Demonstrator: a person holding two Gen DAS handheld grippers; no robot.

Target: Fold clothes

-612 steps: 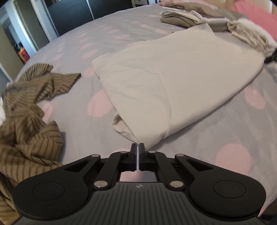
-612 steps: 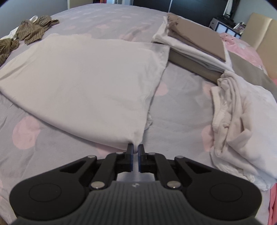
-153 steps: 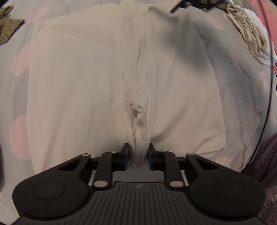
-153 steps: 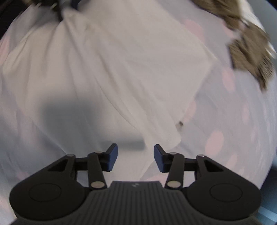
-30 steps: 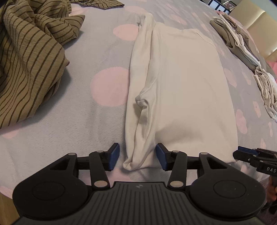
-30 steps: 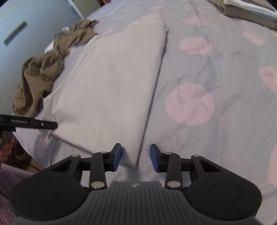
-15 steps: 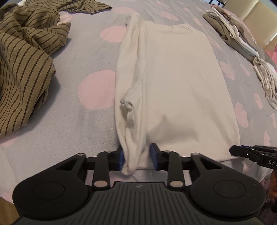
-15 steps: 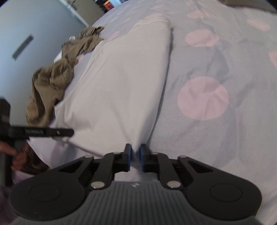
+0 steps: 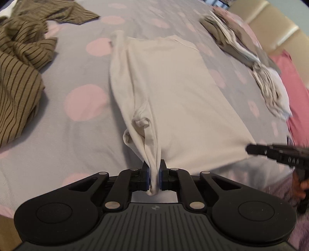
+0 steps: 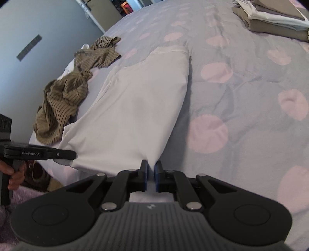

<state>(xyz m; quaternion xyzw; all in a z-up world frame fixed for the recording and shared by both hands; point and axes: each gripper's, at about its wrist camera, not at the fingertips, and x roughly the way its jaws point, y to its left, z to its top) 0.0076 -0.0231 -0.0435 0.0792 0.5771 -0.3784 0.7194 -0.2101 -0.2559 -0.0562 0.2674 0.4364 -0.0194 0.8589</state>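
A white shirt (image 9: 173, 92) lies folded lengthwise on the grey bed cover with pink dots (image 9: 73, 135); it also shows in the right wrist view (image 10: 135, 108). My left gripper (image 9: 153, 176) is shut on the bunched near left corner of the shirt and lifts it slightly. My right gripper (image 10: 151, 173) is shut on the near right corner of the shirt. Each gripper shows in the other's view, the right one (image 9: 278, 152) at the right edge and the left one (image 10: 38, 153) at the left edge.
A crumpled brown striped garment (image 9: 19, 58) lies to the left of the shirt, also in the right wrist view (image 10: 65, 92). A stack of folded clothes (image 10: 274, 17) and a loose white pile (image 9: 270, 85) lie at the far right. The bed's near edge is just below the grippers.
Both grippers have closed on the shirt's near corners. The near edge of the shirt has risen a little off the bed.
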